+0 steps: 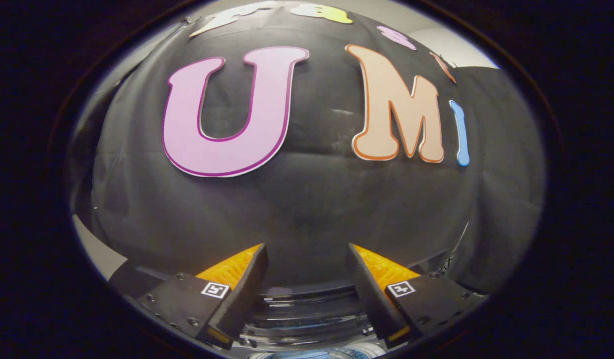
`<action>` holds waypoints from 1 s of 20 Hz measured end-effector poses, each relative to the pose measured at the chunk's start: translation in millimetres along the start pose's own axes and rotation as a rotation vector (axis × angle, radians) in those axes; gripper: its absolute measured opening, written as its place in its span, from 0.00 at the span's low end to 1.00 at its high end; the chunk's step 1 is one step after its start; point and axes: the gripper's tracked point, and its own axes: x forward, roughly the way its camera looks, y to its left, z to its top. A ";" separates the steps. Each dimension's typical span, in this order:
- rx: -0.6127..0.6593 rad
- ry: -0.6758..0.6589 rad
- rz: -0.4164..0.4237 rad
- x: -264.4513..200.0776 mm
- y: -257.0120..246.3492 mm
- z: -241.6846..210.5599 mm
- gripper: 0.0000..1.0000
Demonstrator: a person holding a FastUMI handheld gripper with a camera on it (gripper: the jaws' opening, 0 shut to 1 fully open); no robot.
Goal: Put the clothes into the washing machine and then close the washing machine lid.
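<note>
Black cloth of the booth wall [307,199] fills most of what we see ahead, and our jaws [307,264] stand wide apart with nothing between them, their inner pads facing each other across empty air. Below and between the fingers sits a dark, glossy, ridged curve that we take for the upper part of the washing machine [307,319], with a pale patterned strip at its very foot; whether that curve is the raised lid or the rim of the tub we cannot tell, and whether any clothes already lie inside is hidden from us. No garment is to be seen ahead of the fingers. We judge that clothes will handle as light, limp and shapeless: they will sag, trail and snag on the rim, so we would pinch a bunched fold near the middle of the heap, not a loose hem, and lift high enough for the tails to come over the edge. The lid, by contrast, looks hard and smooth, likely slippery under the pads; we would take it by its free front edge, or simply push it down from above, and ease it shut without letting it drop.
</note>
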 end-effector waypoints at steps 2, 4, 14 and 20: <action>-0.007 0.011 -0.010 -12.4 -2.3 1.6 0.99; -0.022 0.019 -0.009 -25.8 -4.1 -0.6 0.98; -0.019 -0.014 -0.006 -62.8 -12.5 -5.7 0.98; -0.018 -0.029 -0.005 -74.6 -15.5 -8.8 0.98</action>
